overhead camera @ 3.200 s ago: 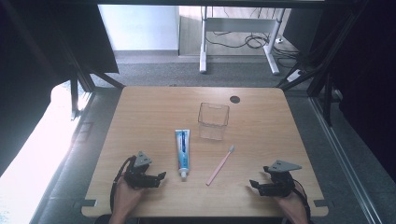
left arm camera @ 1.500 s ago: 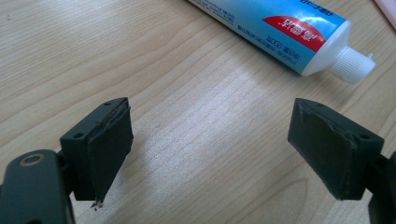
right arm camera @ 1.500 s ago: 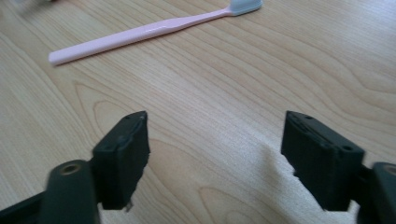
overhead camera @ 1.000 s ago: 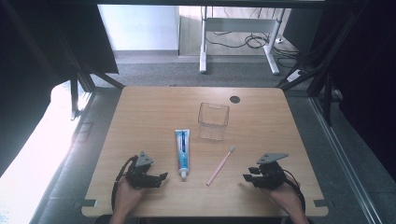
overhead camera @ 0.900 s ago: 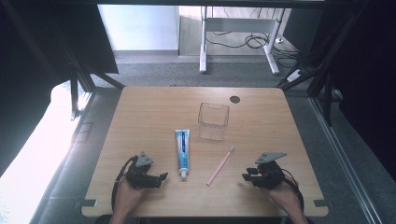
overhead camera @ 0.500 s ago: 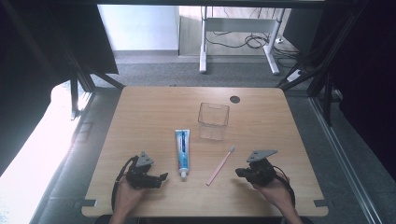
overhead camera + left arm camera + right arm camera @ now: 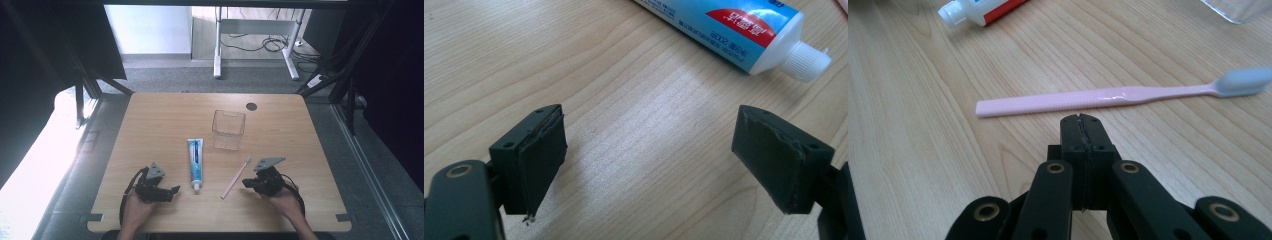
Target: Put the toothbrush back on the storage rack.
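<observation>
— Toothbrush (image 7: pixel 1108 97) position? 
— Flat on the bench (image 7: pixel 150 130), pink handle, pale head; lying just ahead of the right gripper (image 7: pixel 1081 120), apart from it, not touched. Head end blurred in the right gripper view.

— Right gripper fingers (image 7: pixel 1093 137)? 
— Clenched pad to pad, just closed, nothing between.

— Left gripper (image 7: pixel 649 155)? 
— Fingers (image 7: pixel 541 150) released, standing wide over bare wood. Nothing gripped.

— Toothpaste tube (image 7: pixel 196 160)? 
— Lying between the two grippers, cap toward the person. Cut off at the top edge in both gripper views; small print unreadable.

— Clear cup (image 7: pixel 228 130)? 
— Upright beyond the toothbrush, well apart from both grippers. Cropped to a corner in the right gripper view. Contents, if any, hard to make out.

— Hands? 
— Partly hidden under the grippers in the high view; forearms cut off at the bottom edge.
</observation>
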### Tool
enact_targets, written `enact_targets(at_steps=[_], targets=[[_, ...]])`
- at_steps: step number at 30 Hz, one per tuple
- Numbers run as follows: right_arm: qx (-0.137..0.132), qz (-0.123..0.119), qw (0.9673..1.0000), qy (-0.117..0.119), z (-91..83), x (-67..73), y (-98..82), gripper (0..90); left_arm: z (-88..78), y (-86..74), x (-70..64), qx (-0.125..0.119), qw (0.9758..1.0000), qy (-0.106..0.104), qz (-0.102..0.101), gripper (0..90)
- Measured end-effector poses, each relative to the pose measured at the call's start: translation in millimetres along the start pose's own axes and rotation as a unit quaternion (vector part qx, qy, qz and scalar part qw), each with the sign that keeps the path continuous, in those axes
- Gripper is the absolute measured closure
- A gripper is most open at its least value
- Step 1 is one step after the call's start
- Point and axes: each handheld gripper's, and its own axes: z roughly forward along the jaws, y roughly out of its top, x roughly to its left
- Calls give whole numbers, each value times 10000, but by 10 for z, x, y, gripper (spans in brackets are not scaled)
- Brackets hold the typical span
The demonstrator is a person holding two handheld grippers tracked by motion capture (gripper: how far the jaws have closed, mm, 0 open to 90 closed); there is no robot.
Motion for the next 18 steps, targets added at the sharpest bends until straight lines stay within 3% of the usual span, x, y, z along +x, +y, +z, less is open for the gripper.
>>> enact_targets(at_steps=[11,18], targets=[[-80,-111,9999,82,159,22,111,900,-3,2,0,-13,10000,-38,-1,145],[-14,-169,9997,175,283,111,209,900,-6,3,-2,-27,10000,-39,-13,145]])
